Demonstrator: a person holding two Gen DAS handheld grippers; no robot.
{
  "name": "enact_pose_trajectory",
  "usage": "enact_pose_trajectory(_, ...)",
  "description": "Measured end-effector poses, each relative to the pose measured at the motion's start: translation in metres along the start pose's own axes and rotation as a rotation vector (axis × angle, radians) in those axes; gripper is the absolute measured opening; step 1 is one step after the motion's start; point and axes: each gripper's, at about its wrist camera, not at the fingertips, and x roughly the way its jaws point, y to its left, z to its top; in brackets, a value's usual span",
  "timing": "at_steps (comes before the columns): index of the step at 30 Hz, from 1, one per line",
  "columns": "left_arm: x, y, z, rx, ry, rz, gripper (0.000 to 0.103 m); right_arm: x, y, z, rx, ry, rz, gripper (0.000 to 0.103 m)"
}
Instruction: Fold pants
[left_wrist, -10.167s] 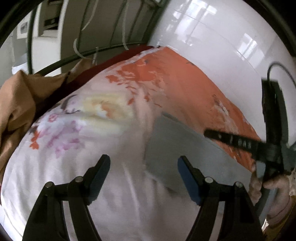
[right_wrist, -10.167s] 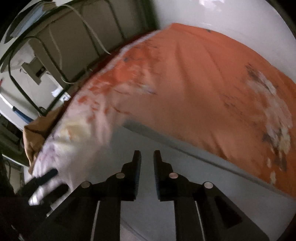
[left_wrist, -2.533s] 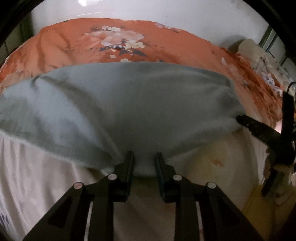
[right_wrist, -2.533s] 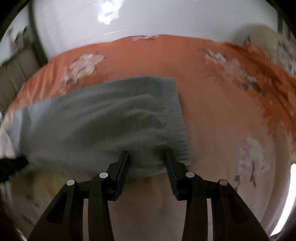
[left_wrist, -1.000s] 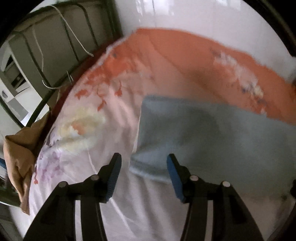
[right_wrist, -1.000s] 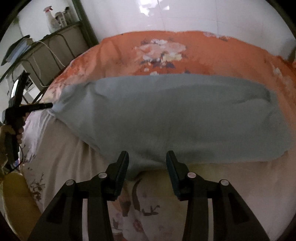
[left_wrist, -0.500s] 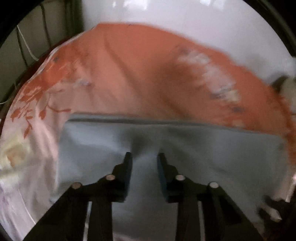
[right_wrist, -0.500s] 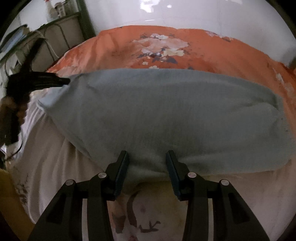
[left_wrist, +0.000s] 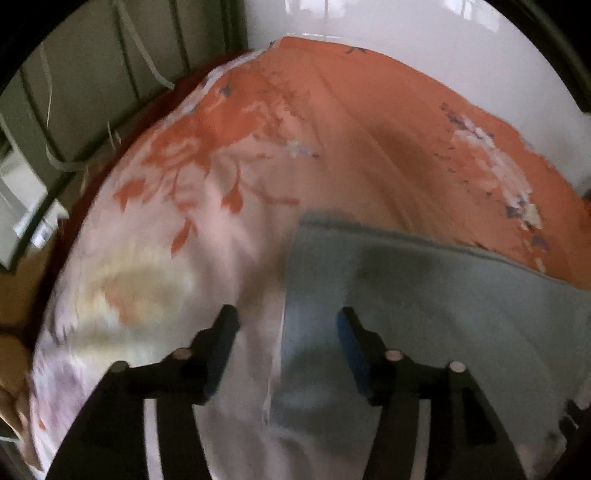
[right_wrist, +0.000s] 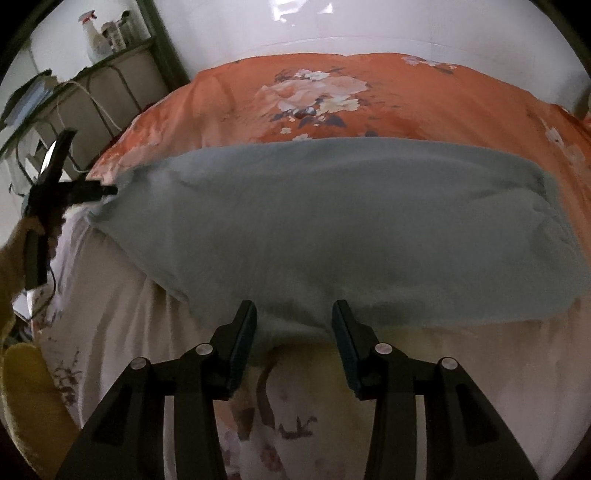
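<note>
White tiled wall (right_wrist: 369, 22) backs my bed (right_wrist: 424, 92). My left gripper (left_wrist: 286, 319) is opening over the end edge of the grey pants (right_wrist: 332, 221), pinching nothing. My right gripper (right_wrist: 294, 314) is half-spread astride their near edge; grip unclear. Pants lie lengthwise across the floral sheet.

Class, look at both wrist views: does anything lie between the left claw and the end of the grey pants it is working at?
Nothing visible does. The left claw, opening, straddles the pants' end edge, with only the bedspread underneath.
</note>
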Motion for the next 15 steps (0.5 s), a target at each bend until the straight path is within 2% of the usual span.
enact_pose_trajectory(3,-0.005,0.004,-0.012,-0.034,0.007,-0.059,0.066,-0.009,-0.001,-0.004,0.000,-0.001,-0.014,0.043)
enact_pose_trajectory(7,-0.006,-0.005,-0.014,0.009,0.021,-0.036,0.068,-0.019,-0.002,-0.010,-0.001,0.000,-0.029,0.043)
enact_pose_trajectory(10,-0.001,-0.023,-0.017,0.049,0.064,-0.082,0.068,-0.025,-0.005,-0.013,0.003,-0.005,-0.039,0.043)
enact_pose_trajectory(13,0.008,-0.038,-0.022,0.089,0.075,-0.008,0.068,-0.027,-0.008,-0.014,0.019,-0.009,-0.036,0.043)
enact_pose_trajectory(15,0.011,-0.044,-0.022,0.077,0.077,0.013,0.063,-0.028,-0.011,-0.015,0.029,-0.012,-0.038,0.043)
